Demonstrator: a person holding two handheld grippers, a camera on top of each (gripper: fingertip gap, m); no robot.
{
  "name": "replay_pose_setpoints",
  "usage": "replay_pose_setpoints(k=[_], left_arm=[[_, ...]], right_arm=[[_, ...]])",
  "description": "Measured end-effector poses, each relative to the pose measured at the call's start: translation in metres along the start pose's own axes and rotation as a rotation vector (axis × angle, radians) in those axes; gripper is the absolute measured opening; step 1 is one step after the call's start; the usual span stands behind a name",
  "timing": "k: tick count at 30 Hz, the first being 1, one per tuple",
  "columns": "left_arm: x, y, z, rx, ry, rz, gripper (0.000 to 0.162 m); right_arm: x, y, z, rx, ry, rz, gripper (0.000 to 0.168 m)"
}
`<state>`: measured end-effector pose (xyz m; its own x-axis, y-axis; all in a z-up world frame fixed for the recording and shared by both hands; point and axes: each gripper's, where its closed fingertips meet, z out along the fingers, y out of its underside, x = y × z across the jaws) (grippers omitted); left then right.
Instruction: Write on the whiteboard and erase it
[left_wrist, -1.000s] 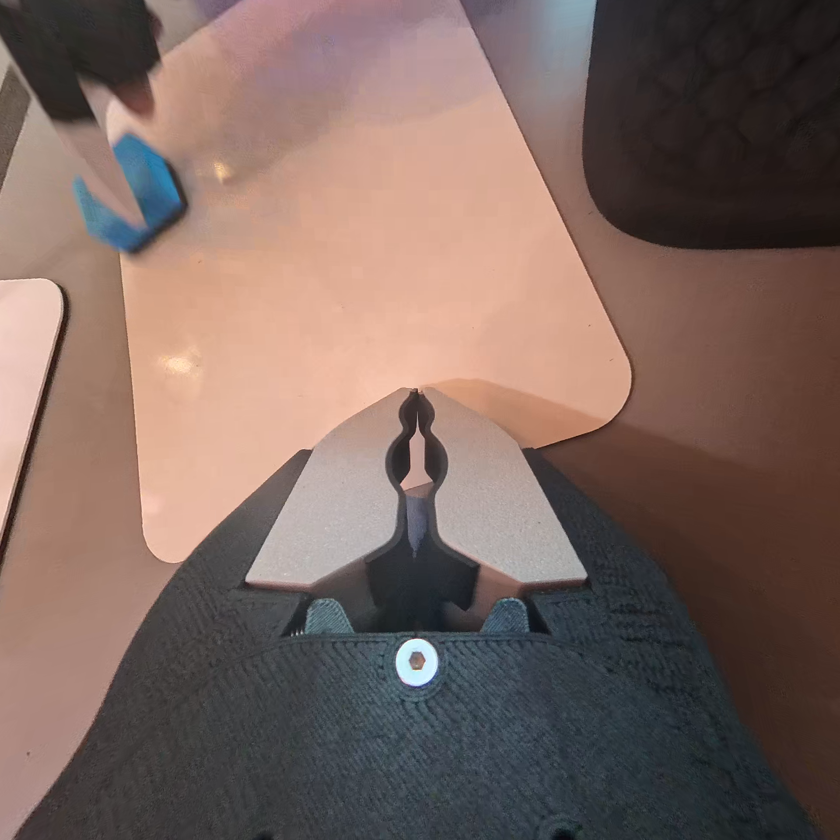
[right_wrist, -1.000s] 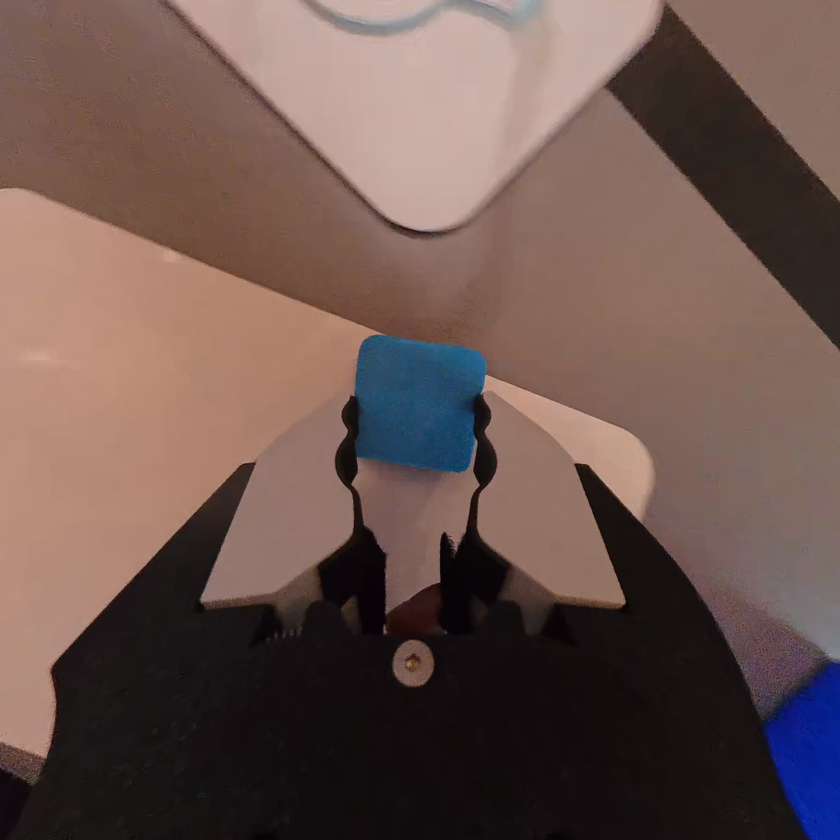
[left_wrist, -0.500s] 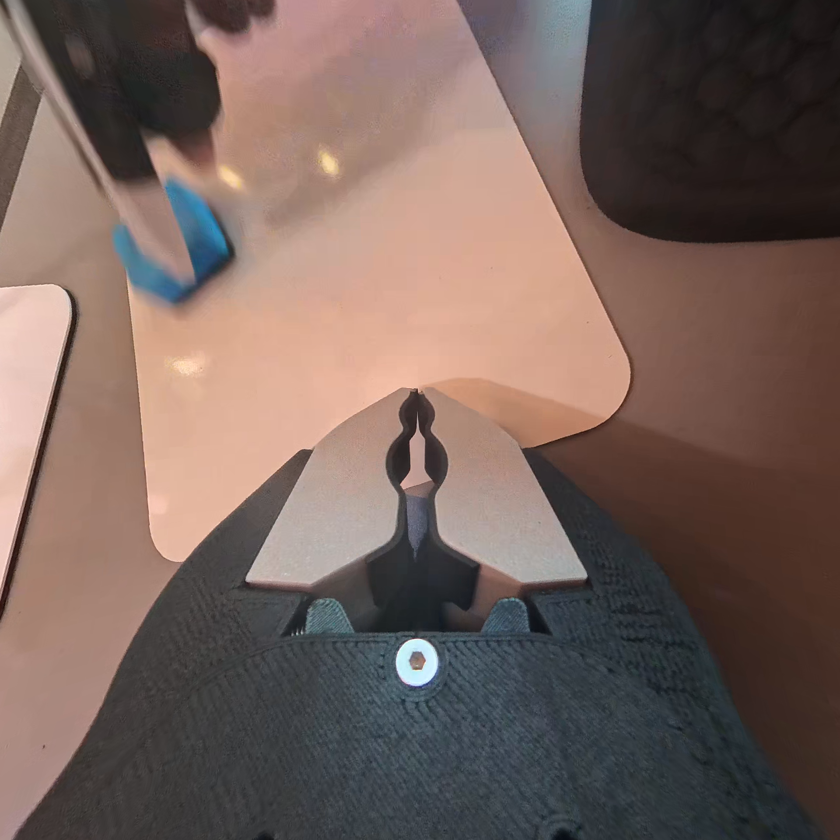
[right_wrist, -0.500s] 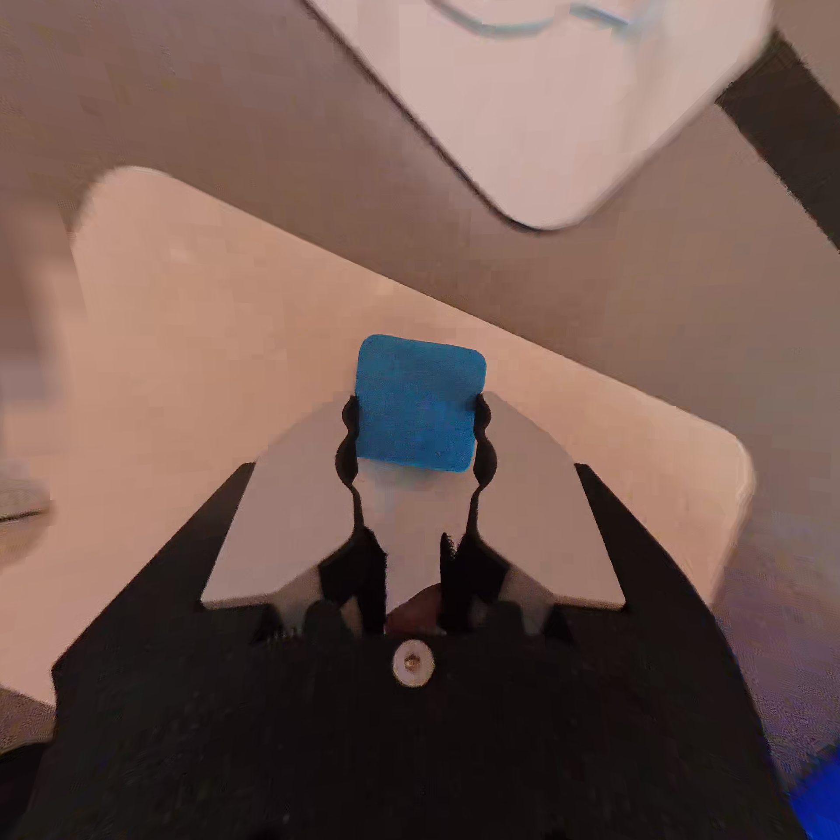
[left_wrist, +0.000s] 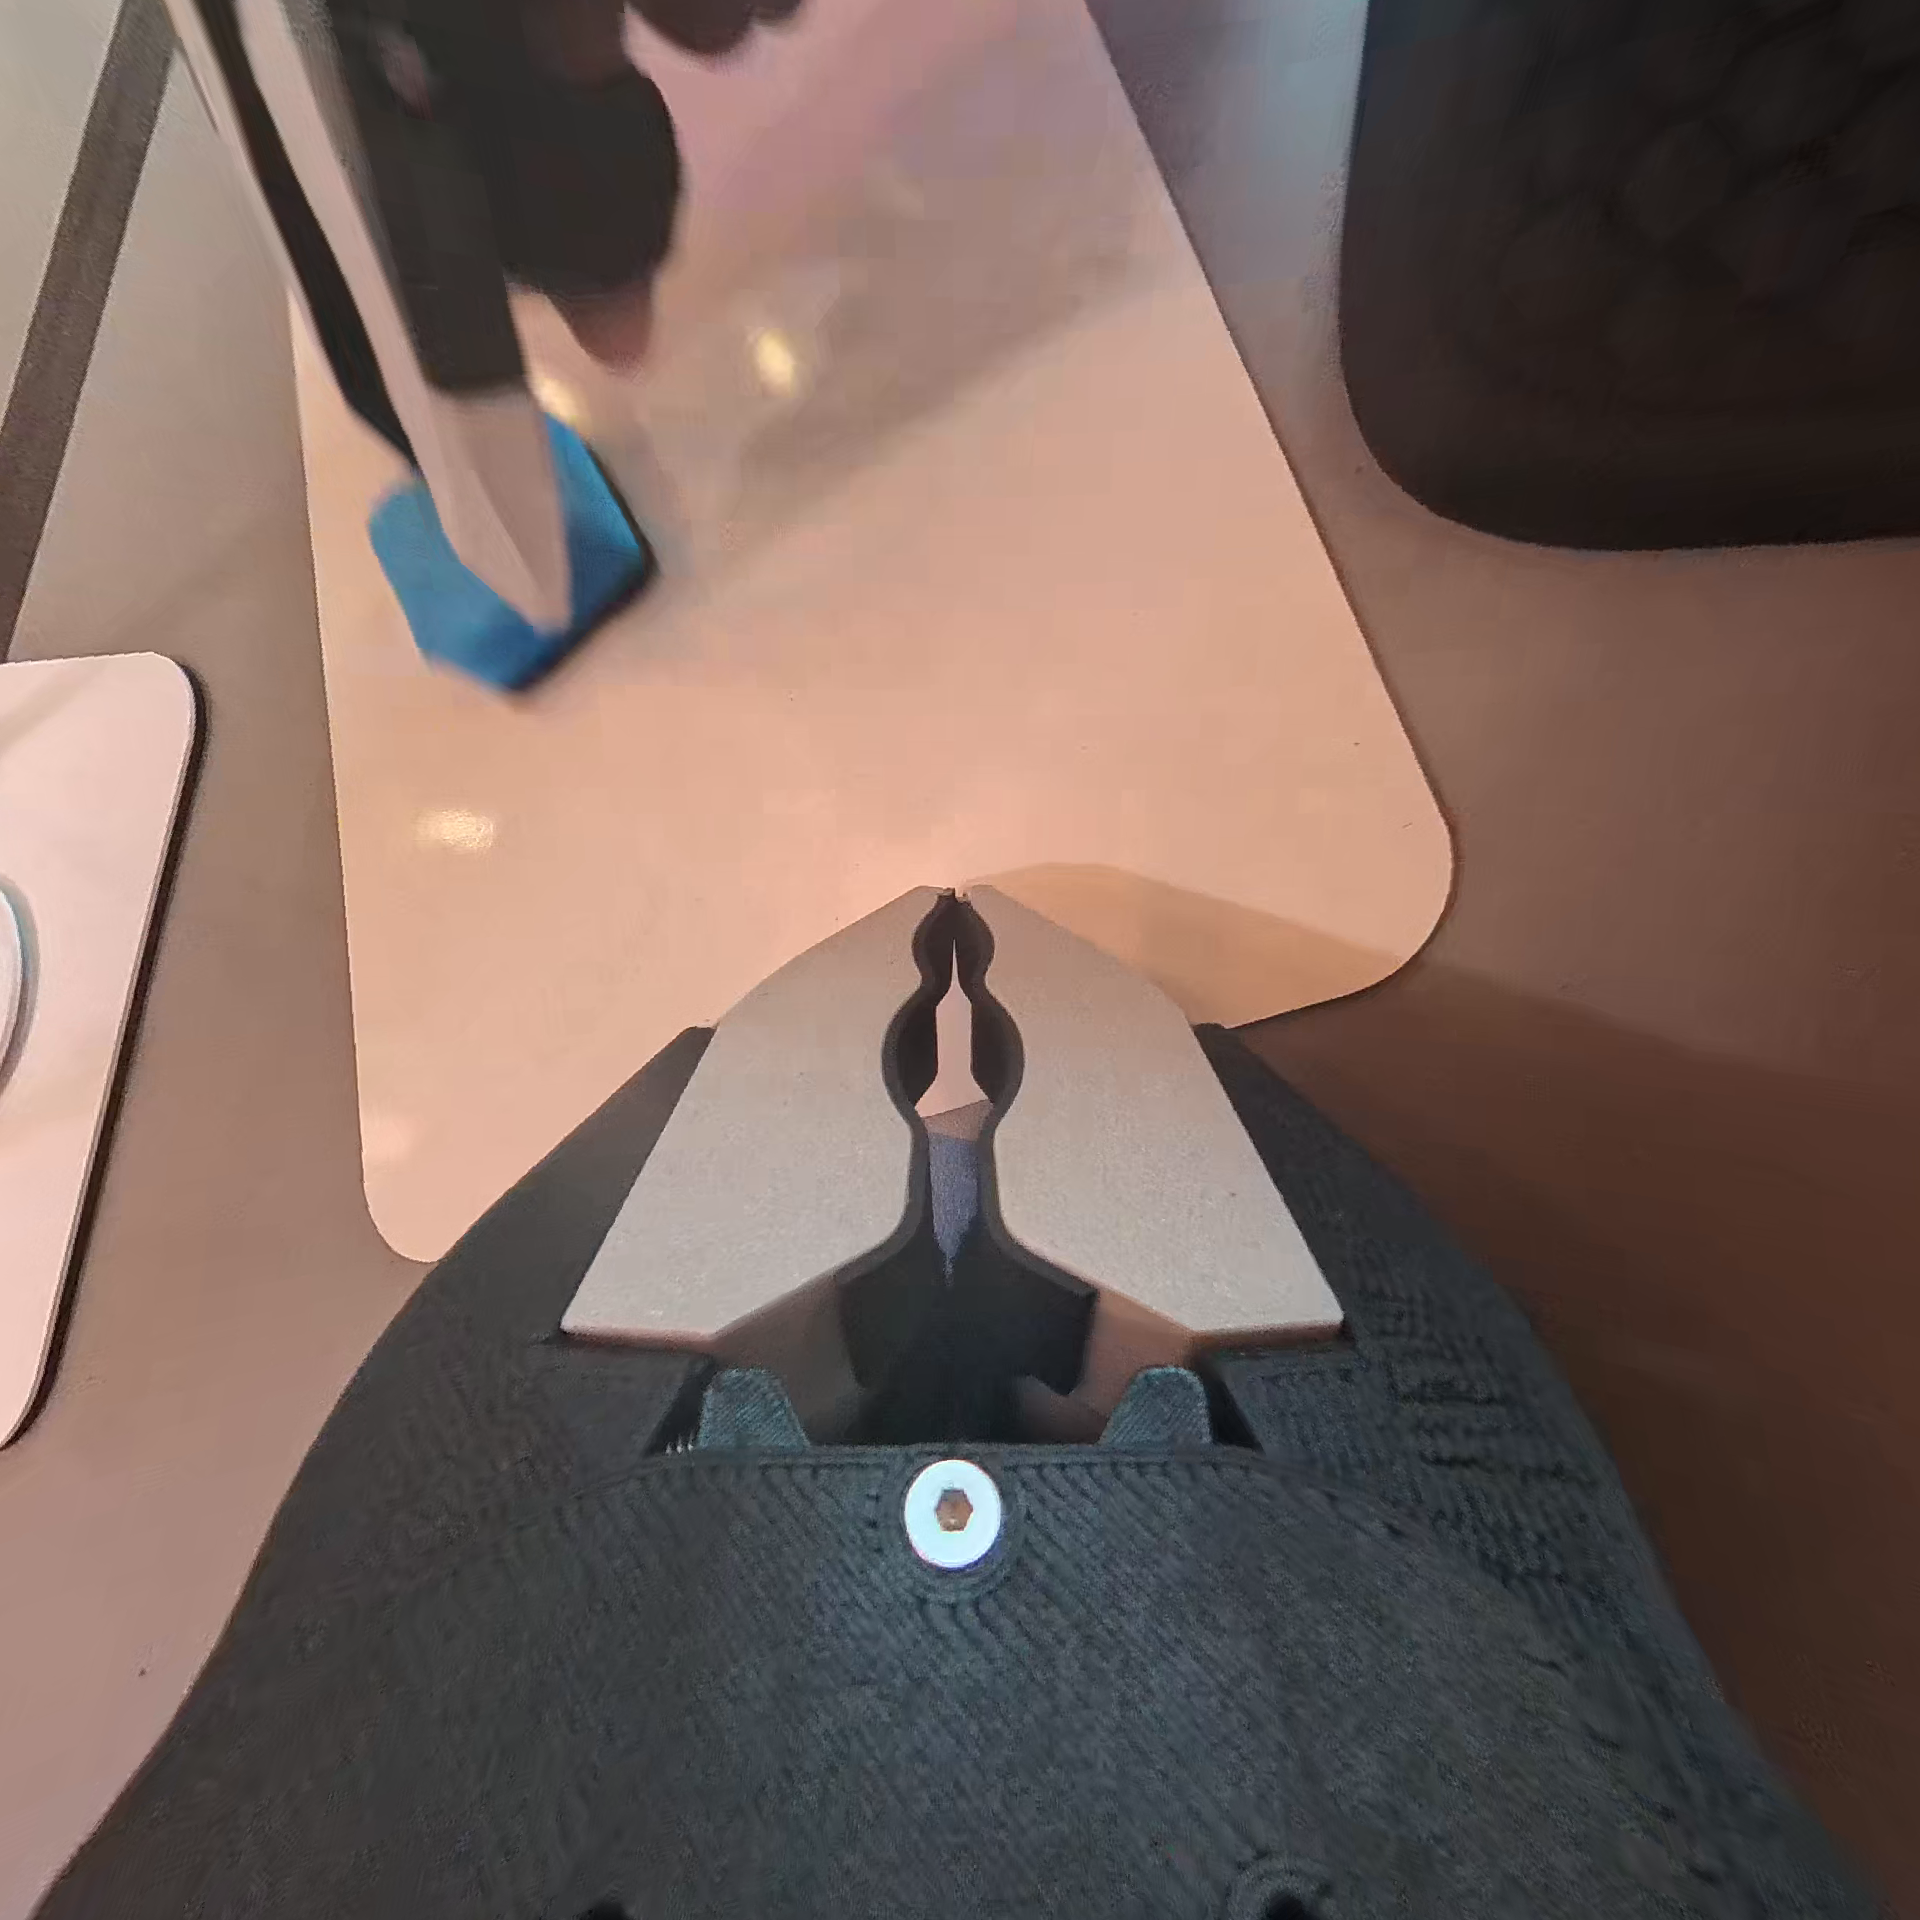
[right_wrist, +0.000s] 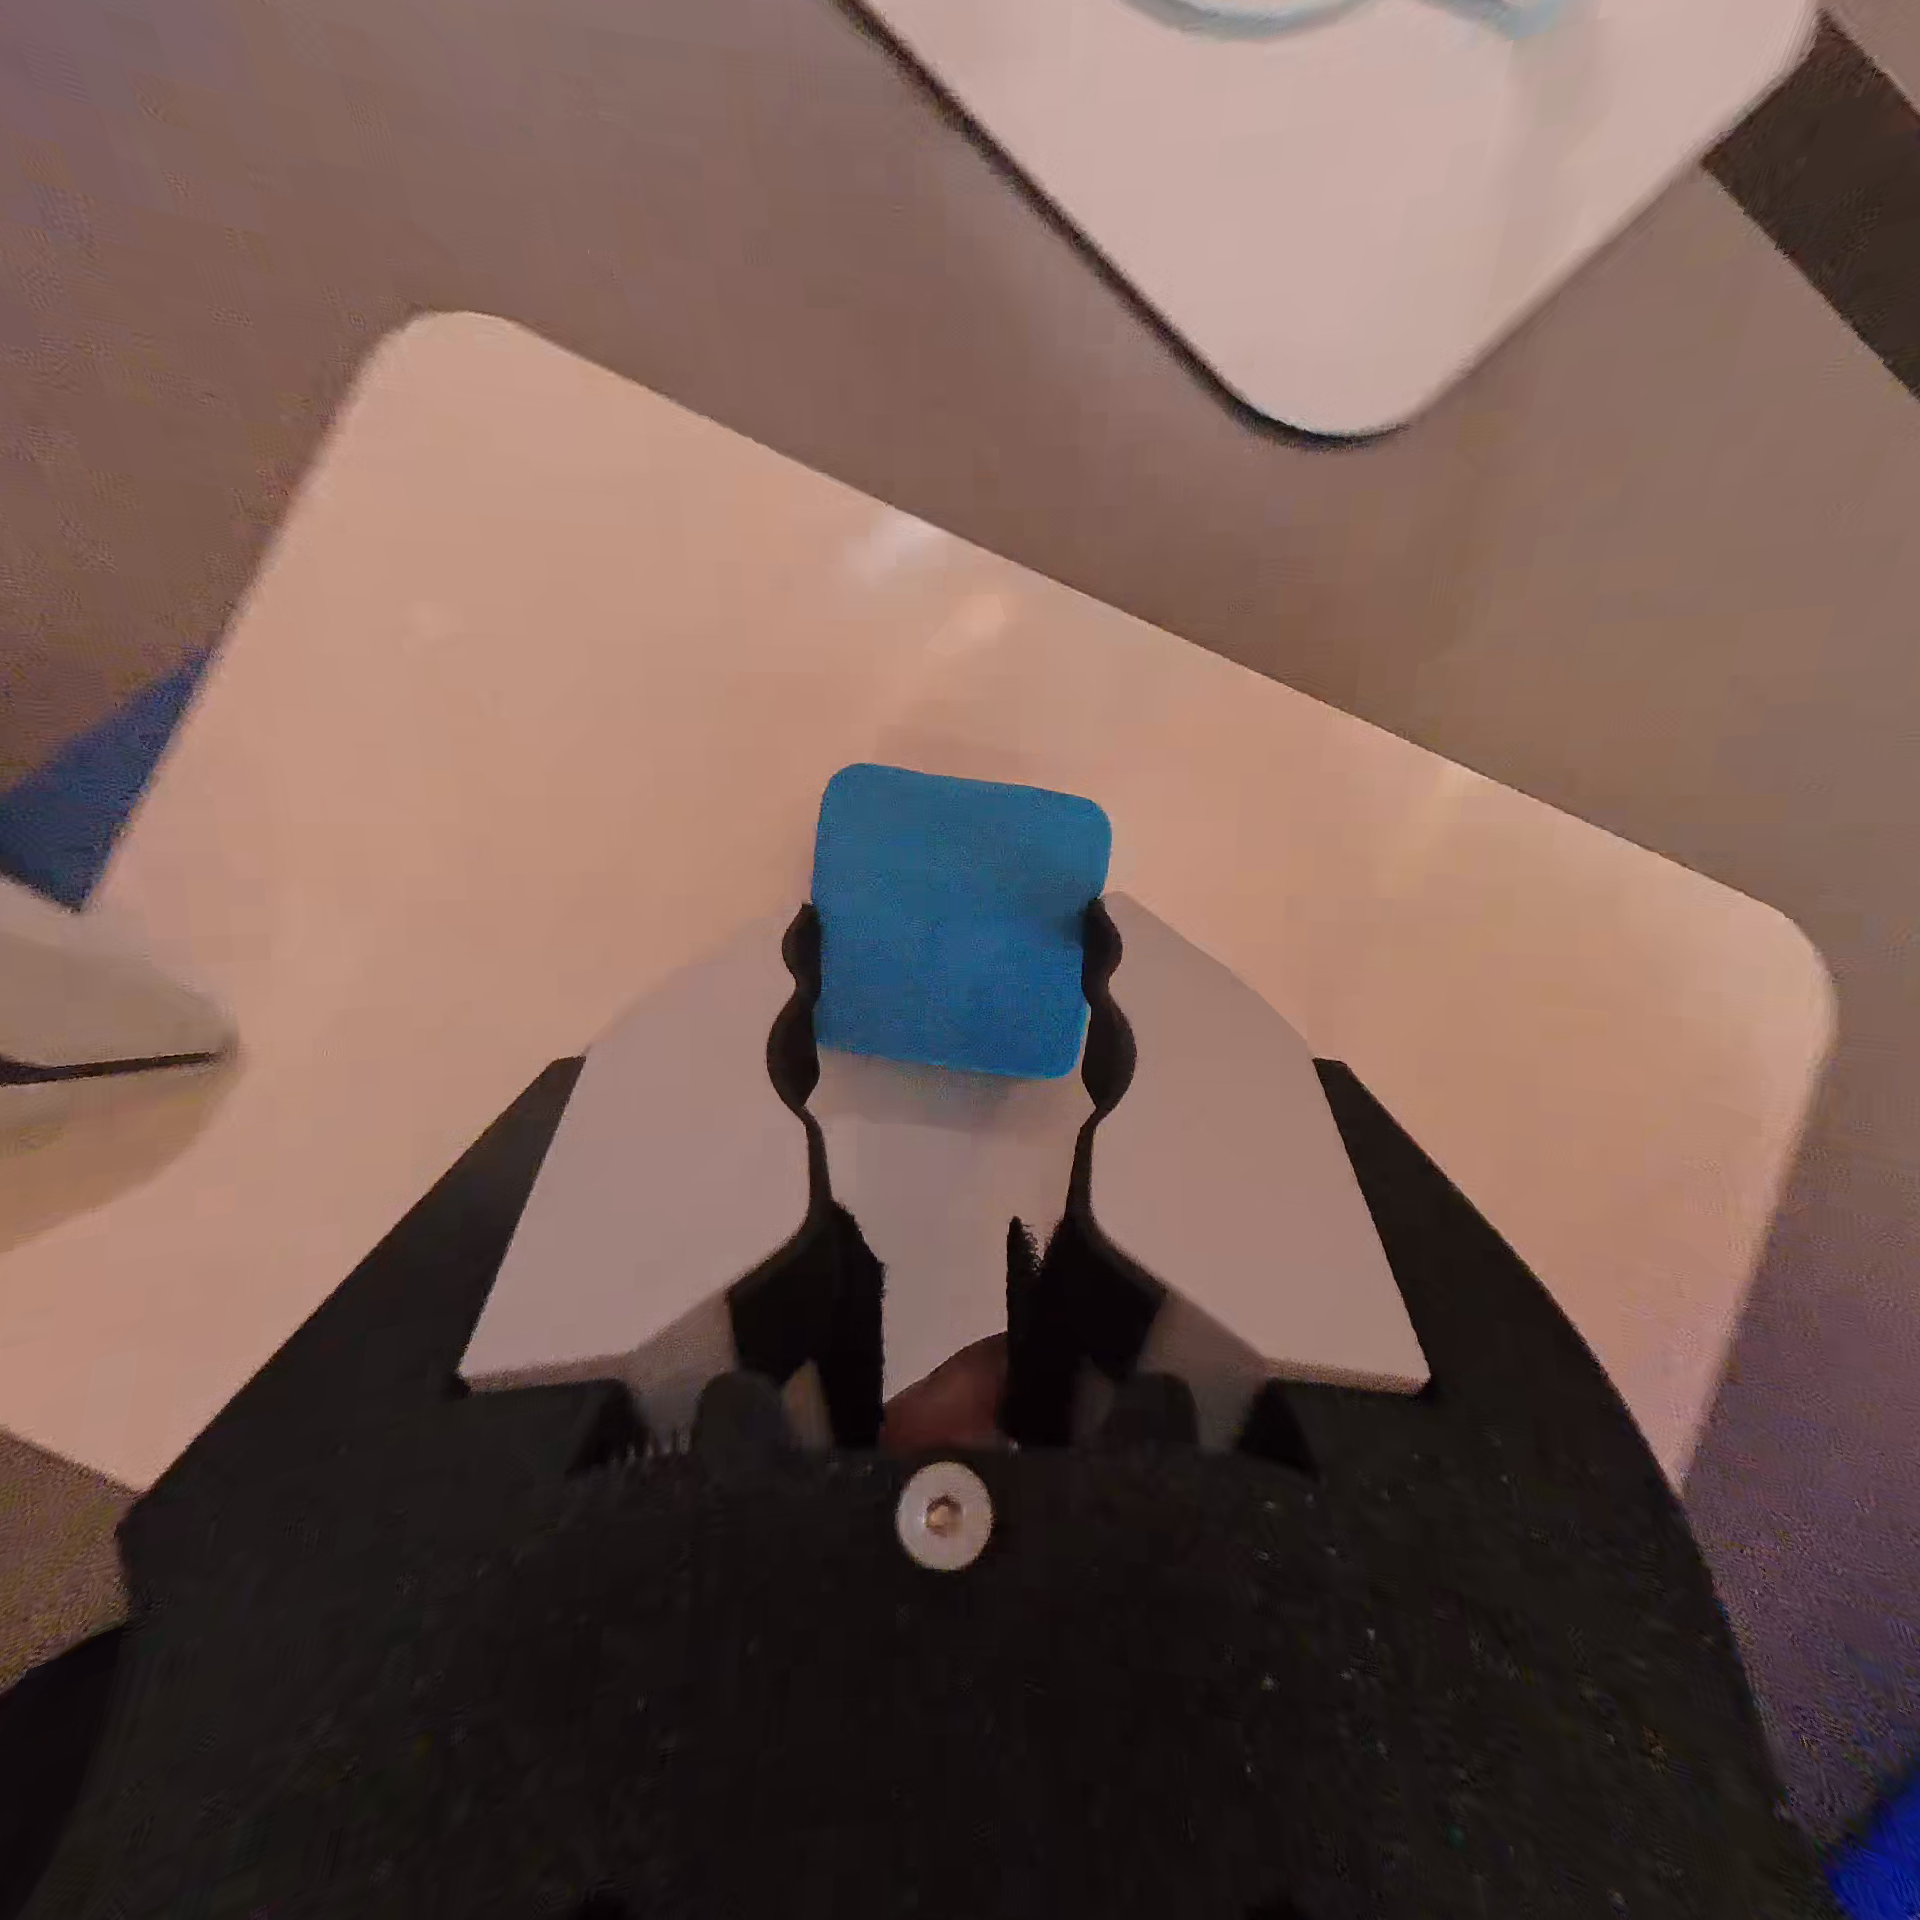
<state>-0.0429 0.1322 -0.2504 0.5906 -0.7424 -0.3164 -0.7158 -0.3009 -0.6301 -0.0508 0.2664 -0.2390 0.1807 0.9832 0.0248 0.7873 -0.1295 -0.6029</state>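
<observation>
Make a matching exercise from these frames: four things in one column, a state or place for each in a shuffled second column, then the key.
Things
1. blue eraser
2. left gripper
3. large whiteboard
4. second whiteboard

States or places
A. jaws shut on nothing, tips over the near edge of the large board
B. held between the right gripper's fingers, on the board surface
C. lies apart, beside the large board, with a blue line drawn on it
D. surface shows no marks

Pairs: 1-B, 2-A, 3-D, 4-C
</observation>
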Motion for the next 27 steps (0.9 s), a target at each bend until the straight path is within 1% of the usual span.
replay_pose_setpoints(k=[2, 4, 5, 7, 8, 9, 11, 12, 13, 15, 16, 18, 20, 21, 22, 23, 25, 27], left_arm=[[0.0, 0.0, 0.0, -0.005, -0.01, 0.006, 0.001], [-0.002, 0.002, 0.0, -0.014, -0.025, 0.012, 0.001], [-0.004, 0.003, -0.001, -0.021, -0.037, 0.015, 0.001], [-0.008, 0.005, -0.002, -0.03, -0.053, 0.017, 0.001], [-0.008, 0.006, -0.001, -0.03, -0.055, 0.016, 0.001], [-0.008, 0.005, -0.001, -0.029, -0.056, 0.015, 0.001], [-0.007, 0.004, -0.001, -0.027, -0.057, 0.024, 0.001], [-0.007, 0.004, -0.001, -0.029, -0.059, 0.032, 0.001], [-0.007, 0.004, -0.001, -0.031, -0.061, 0.04, 0.001], [-0.007, 0.004, -0.001, -0.031, -0.062, 0.047, 0.001], [-0.006, 0.005, -0.001, -0.03, -0.057, 0.044, 0.001], [-0.003, 0.004, -0.003, -0.017, -0.019, 0.012, 0.001], [0.001, 0.005, -0.007, -0.008, 0.053, -0.068, 0.001], [-0.003, 0.004, -0.011, 0.002, 0.055, -0.113, 0.001], [-0.009, 0.001, -0.02, 0.027, 0.04, -0.148, 0.022], [-0.017, -0.004, -0.032, 0.059, 0.012, -0.181, 0.031], [-0.032, -0.017, -0.066, 0.168, -0.045, -0.247, 0.042], [-0.043, -0.024, -0.111, 0.293, -0.102, -0.317, 0.051]], right_arm=[[-0.034, 0.001, -0.002, -0.005, -0.043, -0.046, 0.049], [-0.041, 0.011, -0.019, 0.006, -0.012, -0.025, 0.049], [-0.04, 0.014, -0.037, 0.049, 0.027, 0.004, 0.049], [-0.034, 0.023, -0.094, 0.167, 0.129, 0.096, 0.049], [-0.029, 0.035, -0.124, 0.203, 0.188, 0.146, 0.05], [-0.024, 0.054, -0.151, 0.207, 0.254, 0.2, 0.05], [-0.009, 0.111, -0.193, 0.146, 0.394, 0.339, 0.05], [-0.002, 0.14, -0.206, 0.115, 0.441, 0.415, 0.05], [0.003, 0.167, -0.213, 0.092, 0.465, 0.485, 0.05], [0.006, 0.21, -0.21, 0.035, 0.474, 0.568, 0.05], [0.008, 0.226, -0.205, 0.007, 0.476, 0.585, 0.05], [0.005, 0.245, -0.189, -0.021, 0.437, 0.611, 0.05], [0.003, 0.248, -0.182, 0.011, 0.42, 0.621, 0.051], [0.002, 0.247, -0.182, 0.024, 0.402, 0.626, 0.051], [0.002, 0.25, -0.184, 0.015, 0.392, 0.635, 0.057], [0.002, 0.251, -0.187, 0.006, 0.394, 0.638, 0.073], [0.004, 0.24, -0.197, 0.051, 0.407, 0.606, 0.079], [0.006, 0.213, -0.211, 0.169, 0.426, 0.55, 0.079]])
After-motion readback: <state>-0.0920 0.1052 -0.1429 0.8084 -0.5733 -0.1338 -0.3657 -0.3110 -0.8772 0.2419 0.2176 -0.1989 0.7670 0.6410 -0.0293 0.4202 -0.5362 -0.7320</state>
